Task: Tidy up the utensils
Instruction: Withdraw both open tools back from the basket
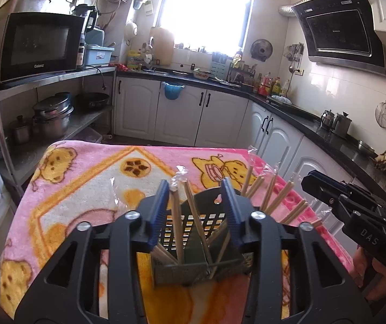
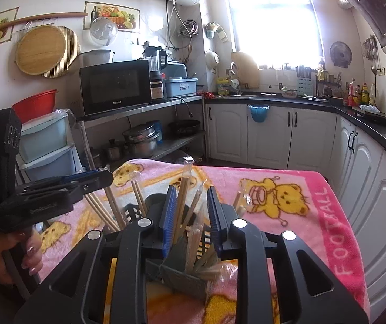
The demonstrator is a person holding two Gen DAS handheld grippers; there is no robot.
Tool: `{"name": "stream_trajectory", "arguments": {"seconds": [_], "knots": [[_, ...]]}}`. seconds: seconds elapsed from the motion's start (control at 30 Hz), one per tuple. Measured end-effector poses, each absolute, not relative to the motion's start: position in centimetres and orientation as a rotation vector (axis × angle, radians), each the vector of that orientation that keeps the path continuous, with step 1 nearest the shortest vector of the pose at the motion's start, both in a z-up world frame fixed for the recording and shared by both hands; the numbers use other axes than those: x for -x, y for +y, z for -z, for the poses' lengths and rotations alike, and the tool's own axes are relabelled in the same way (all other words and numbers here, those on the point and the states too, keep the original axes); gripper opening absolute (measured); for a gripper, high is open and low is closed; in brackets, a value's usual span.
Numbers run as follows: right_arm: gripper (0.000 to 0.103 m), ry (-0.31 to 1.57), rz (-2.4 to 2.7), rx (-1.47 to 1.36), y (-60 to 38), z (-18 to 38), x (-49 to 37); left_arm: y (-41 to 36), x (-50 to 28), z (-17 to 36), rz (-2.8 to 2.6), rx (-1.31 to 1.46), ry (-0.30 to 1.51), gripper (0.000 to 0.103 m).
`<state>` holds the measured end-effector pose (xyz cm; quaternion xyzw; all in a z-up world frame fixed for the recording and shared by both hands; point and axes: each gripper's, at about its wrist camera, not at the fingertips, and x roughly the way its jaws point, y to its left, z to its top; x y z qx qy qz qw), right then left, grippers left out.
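A dark slotted caddy (image 1: pixel 193 245) stands on the worktop (image 1: pixel 84 189), which is draped in a pink bear-print blanket (image 2: pixel 314 205). Wooden chopsticks (image 1: pixel 178 226), some with clear wrappers on their tips, stand tilted in its compartments and fan out over its rim.

The left gripper (image 1: pixel 197 208) hovers just above the caddy with its blue-padded fingers (image 1: pixel 159 210) set fairly wide apart. Several chopsticks rise into the gap between them; one leans close by the left pad, but the fingers clamp nothing.

The right gripper (image 2: pixel 190 213) hangs over the same caddy (image 2: pixel 184 272) from the other side, its fingers (image 2: pixel 168 216) parted to a middling gap. Wrapped chopsticks (image 2: pixel 184 197) stand up between them, free of both pads.

In the left wrist view the right gripper (image 1: pixel 328 189) sits just right of the caddy, beyond another fan of chopsticks (image 1: pixel 274 194). In the right wrist view the left gripper (image 2: pixel 90 181) is at the left, held by a hand (image 2: pixel 12 251).
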<state>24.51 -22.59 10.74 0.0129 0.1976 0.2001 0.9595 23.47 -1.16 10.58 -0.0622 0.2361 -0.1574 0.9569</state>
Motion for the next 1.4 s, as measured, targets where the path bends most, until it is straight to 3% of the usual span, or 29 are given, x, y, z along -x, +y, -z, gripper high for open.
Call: {"name": "stream_trajectory", "arguments": {"seconds": [0.4,0.53,0.83,1.4], "knots": [[0.039,0.405,-0.407,-0.008,-22.9,-11.0,-22.2,-0.4,-20.7,-11.6,0.318,0.126,0.466,0.074],[0.043,0.402,-0.406,-0.008,-23.1,-11.2,-21.4,-0.1,-19.8,-12.0,0.31,0.126,0.461,0.091],[0.052,0.397,-0.417,0.006,-23.0,-11.2,-19.0,0.8,-17.4,-11.9,0.322,0.173,0.479,0.092],[0.084,0.415,-0.378,0.022,-23.4,-7.2,-15.4,0.1,-14.8,-6.5,0.276,0.152,0.568,0.092]]}}
